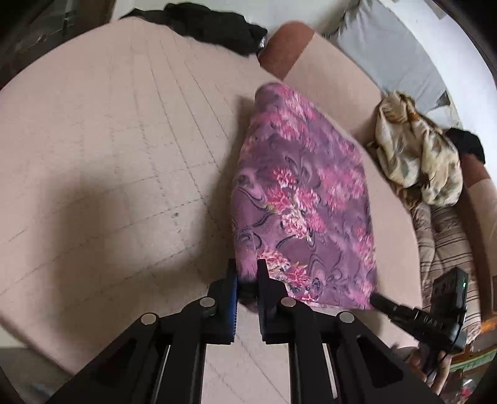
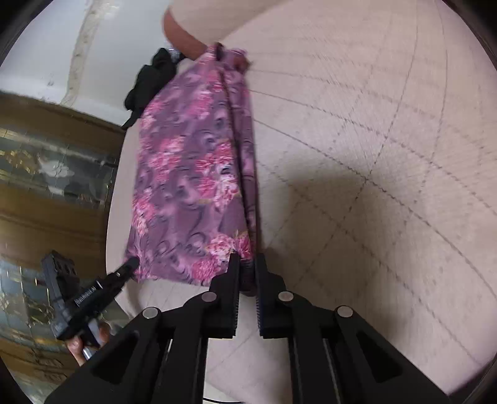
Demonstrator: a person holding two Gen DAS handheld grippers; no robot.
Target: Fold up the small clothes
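A purple cloth with pink flowers (image 1: 304, 192) stretches away from me over the pale pink quilted bed (image 1: 108, 124). My left gripper (image 1: 247, 270) is shut on its near left corner. The right gripper (image 1: 377, 300) shows at the lower right of the left wrist view, its tip at the cloth's other near corner. In the right wrist view the same cloth (image 2: 192, 174) runs away from my right gripper (image 2: 247, 264), which is shut on a bunched edge of it. The left gripper (image 2: 132, 264) pinches the corner at the lower left there, with a hand below it.
A black garment (image 1: 214, 25) lies at the bed's far edge beside a brown bolster (image 1: 285, 46). A crumpled beige patterned cloth (image 1: 416, 161) and striped bedding (image 1: 450, 242) lie to the right. A wooden cabinet with glass (image 2: 52, 174) stands beyond the bed's edge.
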